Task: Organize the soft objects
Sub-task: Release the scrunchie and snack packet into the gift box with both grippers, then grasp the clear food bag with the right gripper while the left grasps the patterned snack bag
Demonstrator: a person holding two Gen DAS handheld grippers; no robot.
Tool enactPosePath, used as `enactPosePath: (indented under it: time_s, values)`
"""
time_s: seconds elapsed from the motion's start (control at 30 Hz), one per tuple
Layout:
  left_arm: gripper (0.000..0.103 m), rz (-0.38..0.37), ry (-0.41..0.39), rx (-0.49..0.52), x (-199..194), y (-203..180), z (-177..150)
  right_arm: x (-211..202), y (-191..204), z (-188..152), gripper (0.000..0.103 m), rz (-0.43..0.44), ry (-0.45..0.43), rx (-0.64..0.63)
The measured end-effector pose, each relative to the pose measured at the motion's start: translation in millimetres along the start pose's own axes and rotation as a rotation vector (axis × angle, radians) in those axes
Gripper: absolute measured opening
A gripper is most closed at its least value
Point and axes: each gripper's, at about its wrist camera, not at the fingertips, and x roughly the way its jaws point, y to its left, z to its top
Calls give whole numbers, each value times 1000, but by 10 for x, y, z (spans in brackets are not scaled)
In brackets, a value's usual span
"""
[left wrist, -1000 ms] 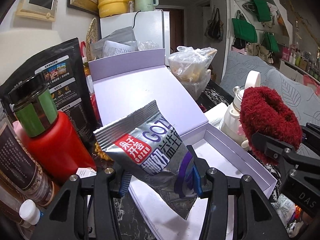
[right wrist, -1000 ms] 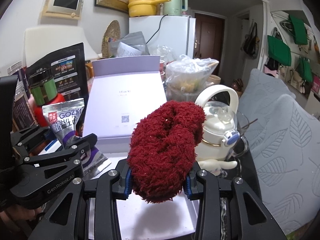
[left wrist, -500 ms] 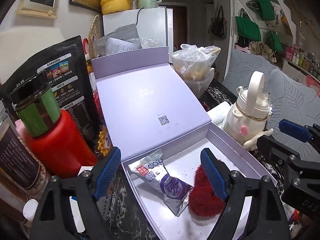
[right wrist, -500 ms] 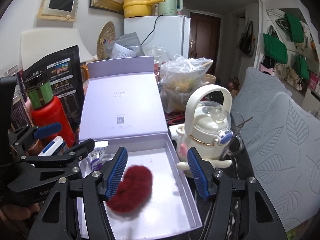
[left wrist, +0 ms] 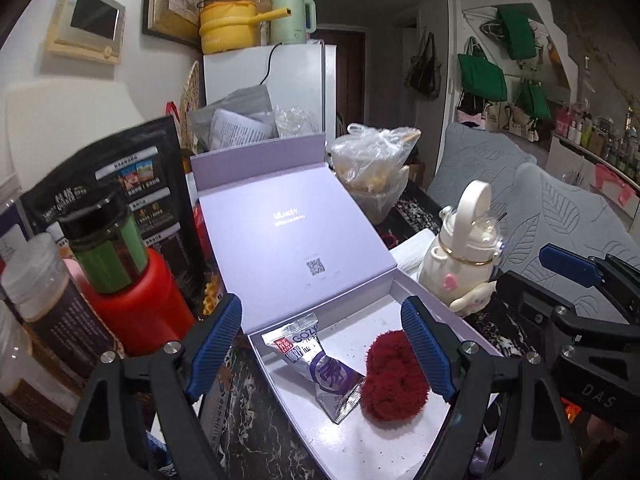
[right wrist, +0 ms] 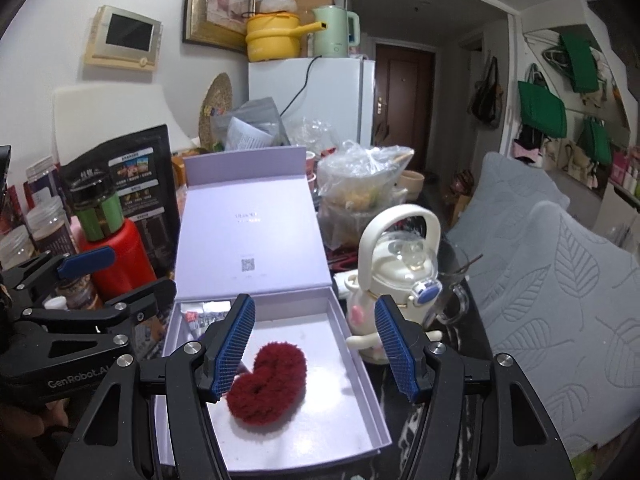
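the red fuzzy thing (right wrist: 269, 383) and the silver snack packet (left wrist: 320, 364) now sit side by side in the open lilac box (right wrist: 360, 364), both dropped a moment ago, left claw (left wrist: 322, 350) and right claw (right wrist: 316, 350) spread and empty, so this pair looks sorted.

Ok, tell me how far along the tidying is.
Done: the silver snack packet and the red fluffy piece both lie in the lilac box. In hand: nothing; the left claw and right claw have just opened and stand empty above it. Left: the lid is still up.
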Motion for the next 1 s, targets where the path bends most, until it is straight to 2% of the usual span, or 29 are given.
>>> enactPosePath:
  time_s: [0.2, 0.43, 0.7, 1.0]
  values:
    - [82, -16, -42, 10, -315, -39, 51, -322, 11, 58, 68, -2, -66, -11]
    - [82, -24, -72, 45, -604, -146, 51, -624, -44, 45, 68, -62, -120, -24]
    - [82, -78, -92, 63, -860, -327, -67, -931, -175, -194, 68, -120, -110, -9]
    - [83, -133, -81, 101, -1197, -555, -452, -1239, -266, -609, 70, -161, -64, 32]
